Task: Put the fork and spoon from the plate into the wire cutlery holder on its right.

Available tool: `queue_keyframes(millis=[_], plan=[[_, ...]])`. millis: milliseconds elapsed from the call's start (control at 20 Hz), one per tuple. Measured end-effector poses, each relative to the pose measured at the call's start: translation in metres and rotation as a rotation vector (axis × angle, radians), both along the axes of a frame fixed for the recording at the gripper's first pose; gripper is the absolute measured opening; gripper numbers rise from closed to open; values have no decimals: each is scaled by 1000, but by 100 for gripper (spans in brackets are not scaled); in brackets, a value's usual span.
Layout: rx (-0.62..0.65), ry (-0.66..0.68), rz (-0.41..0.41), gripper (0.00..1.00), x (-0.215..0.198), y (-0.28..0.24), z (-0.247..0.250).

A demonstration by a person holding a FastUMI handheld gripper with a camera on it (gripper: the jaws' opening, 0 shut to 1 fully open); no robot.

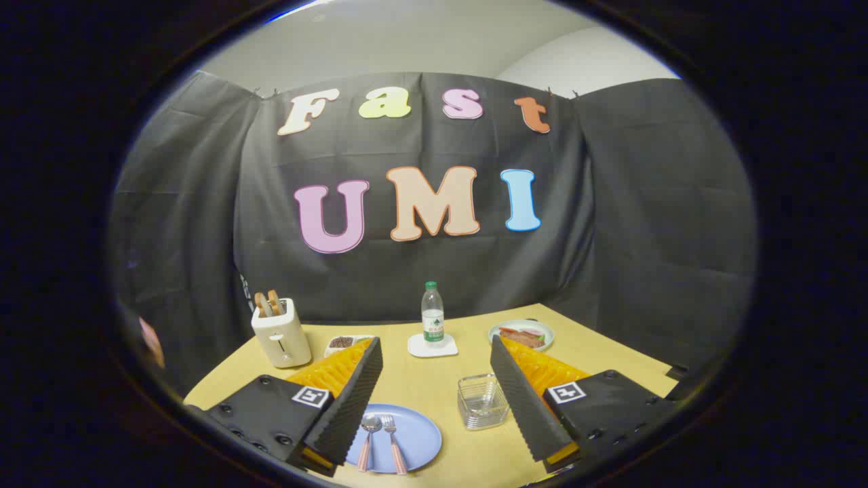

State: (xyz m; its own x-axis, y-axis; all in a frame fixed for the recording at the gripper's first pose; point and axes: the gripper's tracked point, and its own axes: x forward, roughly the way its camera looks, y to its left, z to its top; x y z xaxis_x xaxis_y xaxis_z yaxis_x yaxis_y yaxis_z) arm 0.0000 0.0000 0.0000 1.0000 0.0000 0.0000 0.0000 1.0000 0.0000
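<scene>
The gripper point(434, 407) hangs above the table point(434, 386) with its fingers spread wide and nothing between them. The spoon point(368, 434) and fork point(392, 437) lie side by side on the blue plate point(420, 440), bowl and tines pointing away and handles toward the camera, just inside the left finger point(349, 400). The holder point(482, 401) stands empty just right of the plate, close against the right finger point(525, 400). Nothing has been picked up yet, so the risks all lie ahead. The two pieces sit so near each other that a closing pinch could catch both, or nudge one while taking the other — a clean grab needs one finger to slip between them. They also lie flat on a smooth plate, so the fingers may skid off the thin handle or push the plate along the table. The holder looks light and small; a utensil brought in tilted could strike its rim and tip or shove it rather than drop in. Farther back a bottle point(432, 315) on a coaster point(432, 347), a toaster point(281, 332) and two dishes of food point(522, 334) stand well apart from the work, so they seem safe.
</scene>
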Motion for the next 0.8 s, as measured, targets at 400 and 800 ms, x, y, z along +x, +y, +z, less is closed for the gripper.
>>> queue_keyframes(millis=[400,800], plan=[[18,35,12,100,12,15,-15],[7,40,-2,100,3,15,-18]])
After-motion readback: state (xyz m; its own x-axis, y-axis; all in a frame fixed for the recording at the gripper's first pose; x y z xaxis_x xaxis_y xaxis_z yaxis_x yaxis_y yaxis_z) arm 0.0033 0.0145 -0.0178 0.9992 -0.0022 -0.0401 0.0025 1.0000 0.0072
